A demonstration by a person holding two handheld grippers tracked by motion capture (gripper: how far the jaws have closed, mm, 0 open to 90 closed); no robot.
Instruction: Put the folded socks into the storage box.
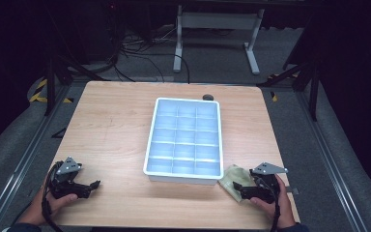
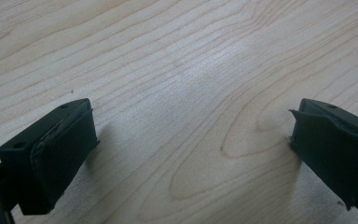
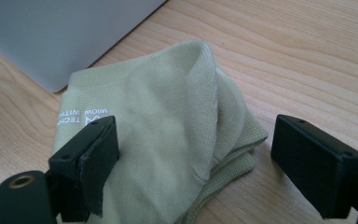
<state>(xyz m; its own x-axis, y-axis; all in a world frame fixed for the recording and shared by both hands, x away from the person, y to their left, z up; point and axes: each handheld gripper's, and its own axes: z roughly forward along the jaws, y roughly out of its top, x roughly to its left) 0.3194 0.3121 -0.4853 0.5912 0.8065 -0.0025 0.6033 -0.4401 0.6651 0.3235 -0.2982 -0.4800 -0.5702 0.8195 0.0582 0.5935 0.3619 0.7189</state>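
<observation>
Dark floor and cables surround a pale wooden worktop (image 1: 111, 125), with a white divided tray (image 1: 184, 137) at its middle. Your right gripper (image 1: 241, 189) sits near the front right corner with its jaws spread wide either side of a folded green cloth (image 3: 168, 135), one jaw resting over the printed edge and the other just clear of the folds; nothing is pinched yet. The cloth lies at the tray's near right corner, seemingly touching its wall.

To grip well, I'd lower until both jaws straddle the raised fold, then close across all layers so none slips free. Keep the jaws off the tray wall so you don't drag the tray.

Your left gripper (image 1: 88, 187) rests at the front left, jaws wide apart over bare wood, holding nothing.

For room: the front edge is close behind both hands, and the right edge is near the cloth. The broad clear stretch is to the tray's left; a small dark object (image 1: 207, 97) sits at the far edge.
</observation>
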